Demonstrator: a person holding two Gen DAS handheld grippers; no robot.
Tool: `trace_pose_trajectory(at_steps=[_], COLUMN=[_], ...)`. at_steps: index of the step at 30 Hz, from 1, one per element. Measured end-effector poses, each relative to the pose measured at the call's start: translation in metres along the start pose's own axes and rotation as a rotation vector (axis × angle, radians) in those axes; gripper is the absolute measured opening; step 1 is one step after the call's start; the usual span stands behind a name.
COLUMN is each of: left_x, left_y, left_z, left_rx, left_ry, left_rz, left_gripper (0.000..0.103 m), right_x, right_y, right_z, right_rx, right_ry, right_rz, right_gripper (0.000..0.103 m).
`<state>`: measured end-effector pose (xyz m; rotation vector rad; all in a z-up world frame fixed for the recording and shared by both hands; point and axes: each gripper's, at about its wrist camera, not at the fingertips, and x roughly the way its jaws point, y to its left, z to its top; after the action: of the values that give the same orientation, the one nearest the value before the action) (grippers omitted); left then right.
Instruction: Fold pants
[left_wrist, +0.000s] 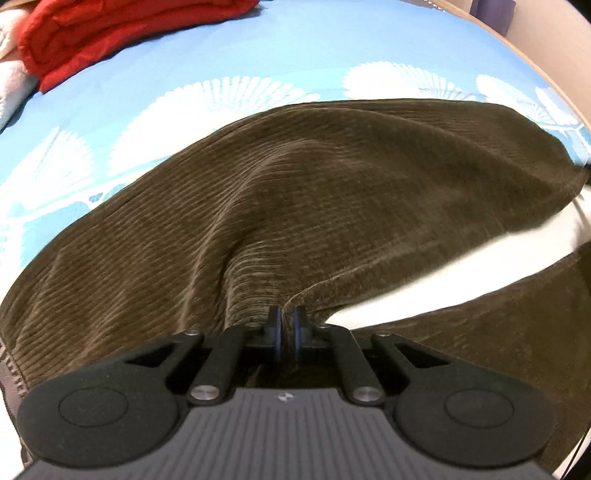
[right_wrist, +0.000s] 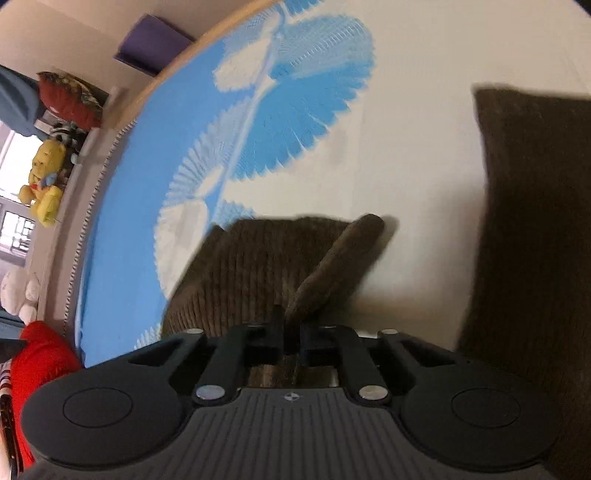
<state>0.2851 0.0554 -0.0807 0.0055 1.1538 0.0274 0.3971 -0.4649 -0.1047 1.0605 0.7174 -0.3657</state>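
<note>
Brown corduroy pants (left_wrist: 314, 184) lie spread over the blue bedsheet (left_wrist: 229, 51) with white fan shapes. My left gripper (left_wrist: 287, 318) is shut on a raised fold at the near edge of the pants; the cloth rises in a ridge away from the jaws. In the right wrist view, my right gripper (right_wrist: 291, 325) is shut on another edge of the pants (right_wrist: 258, 266), lifted off the sheet (right_wrist: 406, 147). A further part of the pants (right_wrist: 535, 240) hangs at the right.
A folded red garment (left_wrist: 110, 33) lies at the far left of the bed beside white cloth (left_wrist: 11, 85). The bed's wooden edge (right_wrist: 177, 62) runs past a purple box (right_wrist: 151, 44), stuffed toys (right_wrist: 46, 181) and a window.
</note>
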Motion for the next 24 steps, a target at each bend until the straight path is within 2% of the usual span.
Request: trace_pose_trajectory(at_steps=[1, 2, 3, 4, 5, 7, 9, 11, 12, 13, 15, 17, 19, 20, 21, 24], left_x=[-0.001, -0.001, -0.002, -0.002, -0.003, -0.004, -0.004, -0.005, -0.009, -0.013, -0.024, -0.034, -0.038, -0.035, -0.029, 0.013], left_y=[0.002, 0.002, 0.002, -0.001, -0.004, -0.008, -0.008, -0.004, -0.001, 0.002, 0.015, 0.038, 0.060, 0.067, 0.070, 0.080], left_z=[-0.001, -0.002, -0.004, -0.006, -0.008, -0.012, -0.013, -0.010, -0.010, -0.009, -0.007, -0.002, -0.002, -0.005, -0.009, -0.030], left_rx=[0.011, 0.023, 0.041, 0.069, 0.101, 0.151, 0.159, 0.164, 0.170, 0.169, 0.134, 0.037, -0.040, -0.035, -0.014, 0.007], left_ry=[0.008, 0.018, 0.027, 0.030, 0.035, 0.045, 0.051, 0.048, 0.043, 0.036, 0.001, -0.056, -0.083, -0.078, -0.051, 0.128], left_rz=[-0.029, -0.074, -0.112, -0.137, -0.153, -0.178, -0.195, -0.218, -0.240, -0.271, -0.350, -0.387, -0.378, -0.347, -0.308, -0.159], left_gripper=[0.007, 0.007, 0.007, 0.007, 0.007, 0.007, 0.007, 0.009, 0.015, 0.028, 0.042, 0.043, 0.040, 0.040, 0.039, 0.033], right_x=[-0.010, -0.021, -0.035, -0.039, -0.033, -0.010, 0.005, 0.008, 0.008, 0.008, 0.008, 0.007, -0.004, -0.010, -0.016, -0.039], right_y=[0.012, 0.026, 0.040, 0.043, 0.033, 0.003, -0.016, -0.017, -0.014, -0.010, -0.012, -0.013, -0.004, 0.002, 0.009, 0.032], right_z=[0.007, 0.013, 0.015, 0.016, 0.022, 0.027, 0.027, 0.025, 0.023, 0.022, 0.022, 0.023, 0.020, 0.018, 0.016, 0.005], right_rx=[-0.055, -0.165, -0.305, -0.365, -0.336, -0.265, -0.256, -0.295, -0.327, -0.356, -0.361, -0.334, -0.367, -0.397, -0.433, -0.567], right_ry=[-0.030, -0.078, -0.155, -0.201, -0.179, -0.081, -0.027, -0.033, -0.044, -0.053, -0.046, -0.039, -0.099, -0.138, -0.177, -0.273], right_rz=[0.059, 0.109, 0.103, 0.065, 0.010, -0.118, -0.199, -0.192, -0.187, -0.180, -0.192, -0.220, -0.250, -0.272, -0.284, -0.260], right_gripper=[0.007, 0.006, 0.006, 0.006, 0.006, 0.006, 0.006, 0.006, 0.006, 0.006, 0.007, 0.011, 0.017, 0.024, 0.031, 0.032])
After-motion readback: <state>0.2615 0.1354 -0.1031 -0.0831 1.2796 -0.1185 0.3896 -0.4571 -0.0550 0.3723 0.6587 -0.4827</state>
